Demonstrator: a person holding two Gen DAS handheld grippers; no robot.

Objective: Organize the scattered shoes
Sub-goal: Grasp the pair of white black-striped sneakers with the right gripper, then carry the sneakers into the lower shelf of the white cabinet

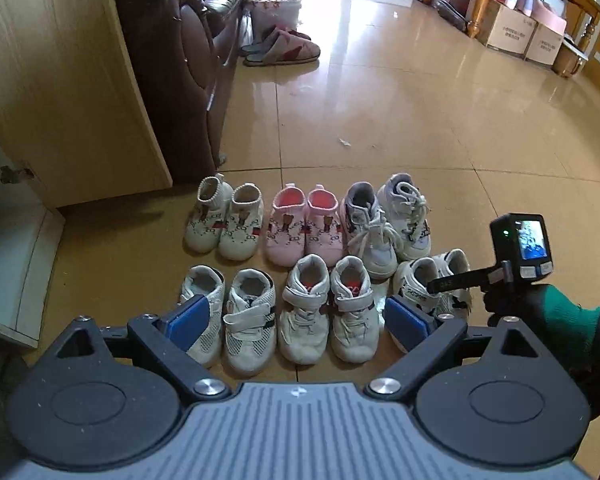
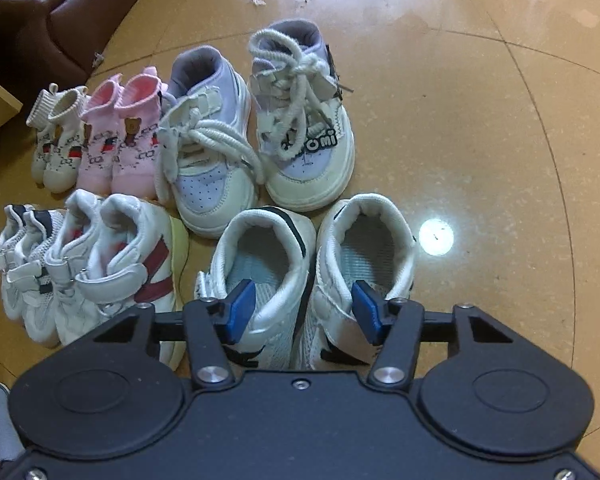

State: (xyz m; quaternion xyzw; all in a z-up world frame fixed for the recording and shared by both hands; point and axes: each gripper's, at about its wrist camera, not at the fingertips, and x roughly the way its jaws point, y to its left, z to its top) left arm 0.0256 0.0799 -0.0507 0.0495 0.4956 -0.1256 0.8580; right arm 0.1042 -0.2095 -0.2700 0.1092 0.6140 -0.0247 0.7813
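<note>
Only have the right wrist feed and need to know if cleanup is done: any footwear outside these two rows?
Observer: Yes. Slippers lie beside the brown sofa, well beyond the rows.
Operator: Where's the left tool?
Observer: The left tool hovers above the nearer row, jaws wide, gripping nothing.
Operator: Any clutter further out?
Observer: Cardboard boxes sit under a wooden table across the room. No shoes show among them.
</note>
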